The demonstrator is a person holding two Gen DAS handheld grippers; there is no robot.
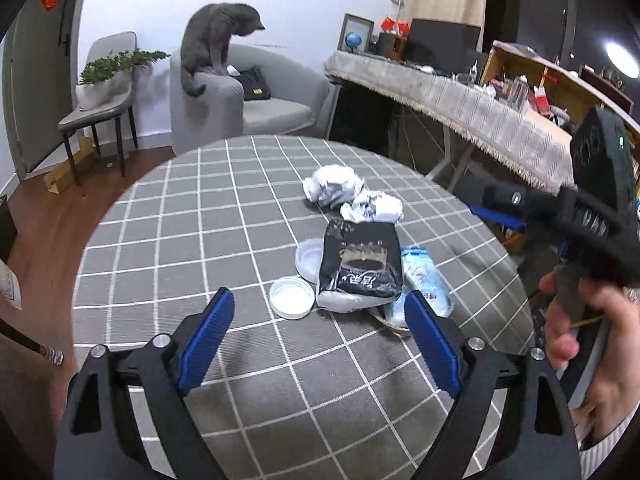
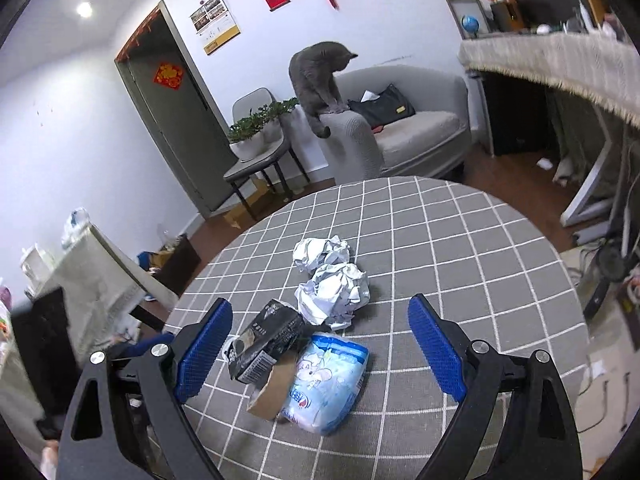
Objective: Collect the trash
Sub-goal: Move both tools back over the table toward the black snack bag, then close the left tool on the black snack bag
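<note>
Trash is gathered in one loose heap near the middle of the round table (image 1: 168, 216), which is covered by a grey checked cloth. Two paper balls (image 2: 330, 276) lie touching each other at the far end. Just nearer, a black packet (image 1: 360, 264) is propped at a tilt across the other pieces, so its near end is lifted off the cloth. A blue-and-white wrapper (image 2: 328, 384) lies beside it, and a brown cardboard piece (image 2: 272, 390) is wedged under the packet's near edge. Two white lids (image 1: 291, 296) lie flat on the packet's other side, one partly tucked beneath it. Such clustering suits a collecting job, since everything can be reached from one stance.

The left gripper (image 1: 320, 328) is held above the near side of the heap, angled downward, its jaws spread wide and released, with nothing between the blue pads (image 1: 208, 328). It appears lined up on the lid and the packet's near end. The right gripper (image 2: 320, 348) is likewise spread and empty, straddling the packet and wrapper from above without touching them; in the left view it is seen gripped in a hand (image 1: 588, 320) at the table's right edge. No bin or bag for the trash can be made out.

A cat (image 1: 218, 40) is perched on an armchair (image 1: 256, 96) beyond the table, well apart from the work.
</note>
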